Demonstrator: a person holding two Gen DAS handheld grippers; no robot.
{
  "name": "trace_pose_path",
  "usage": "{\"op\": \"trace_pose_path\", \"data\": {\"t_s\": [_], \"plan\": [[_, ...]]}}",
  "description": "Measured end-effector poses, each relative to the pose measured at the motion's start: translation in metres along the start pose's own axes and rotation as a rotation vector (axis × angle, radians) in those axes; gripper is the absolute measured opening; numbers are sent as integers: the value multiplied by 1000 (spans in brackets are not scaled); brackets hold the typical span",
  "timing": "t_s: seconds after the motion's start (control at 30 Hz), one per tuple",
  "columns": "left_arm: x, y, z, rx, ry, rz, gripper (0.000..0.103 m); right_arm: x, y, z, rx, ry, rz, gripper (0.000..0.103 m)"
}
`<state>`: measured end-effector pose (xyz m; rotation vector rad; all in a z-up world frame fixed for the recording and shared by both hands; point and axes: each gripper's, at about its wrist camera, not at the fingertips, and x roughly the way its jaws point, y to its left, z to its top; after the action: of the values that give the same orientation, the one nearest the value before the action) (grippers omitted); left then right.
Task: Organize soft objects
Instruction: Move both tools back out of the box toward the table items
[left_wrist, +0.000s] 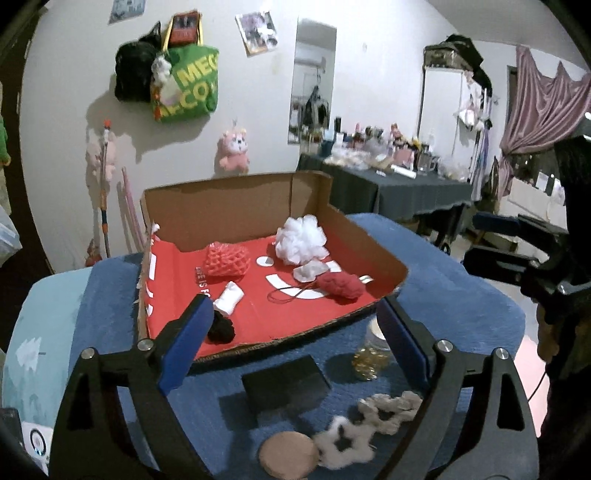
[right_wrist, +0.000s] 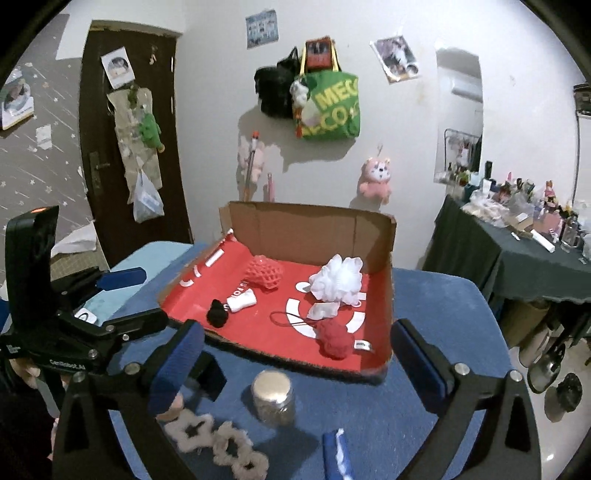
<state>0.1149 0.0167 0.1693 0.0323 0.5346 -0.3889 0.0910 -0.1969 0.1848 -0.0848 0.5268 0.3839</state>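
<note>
A cardboard box (left_wrist: 236, 210) with a red floor sits on the blue table and also shows in the right wrist view (right_wrist: 314, 229). It holds a white puff (left_wrist: 301, 240), a red net sponge (left_wrist: 225, 260), a red yarn ball (left_wrist: 340, 285), a black pom-pom (left_wrist: 221, 329) and a white roll (left_wrist: 229, 298). My left gripper (left_wrist: 295, 334) is open and empty, hovering before the box. In front lie fluffy star scrunchies (left_wrist: 345, 441) (right_wrist: 218, 439) and a tan round pad (left_wrist: 288, 456). My right gripper (right_wrist: 295, 363) is open and empty above the table's front.
A small glass jar (right_wrist: 273, 400) (left_wrist: 371, 354) and a black block (left_wrist: 286, 384) stand on the blue table (left_wrist: 461, 295) before the box. A blue-and-white cloth (right_wrist: 338, 458) lies at the front edge. A dark cluttered side table (right_wrist: 517, 254) stands at right.
</note>
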Motion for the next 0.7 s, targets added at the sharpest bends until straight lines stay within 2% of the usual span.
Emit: {"op": "trace_pose_path", "data": {"t_s": [0.2,0.4,0.53,0.7], "plan": [[-35,-16,-22,-23,-95,38,96,-31,19,-32,-17,-71,-49,103],[-58,-32,-55,-32,-185,135,98,-44,31,-72,7,-117,-100,103],[-62,-38,-76,-45,-201,157,98,-43,37,-97,24,-128,-120,103],[-55,-40,-102,-69,-168,160,98,-30,40,-122,53,-102,-109,103]]}}
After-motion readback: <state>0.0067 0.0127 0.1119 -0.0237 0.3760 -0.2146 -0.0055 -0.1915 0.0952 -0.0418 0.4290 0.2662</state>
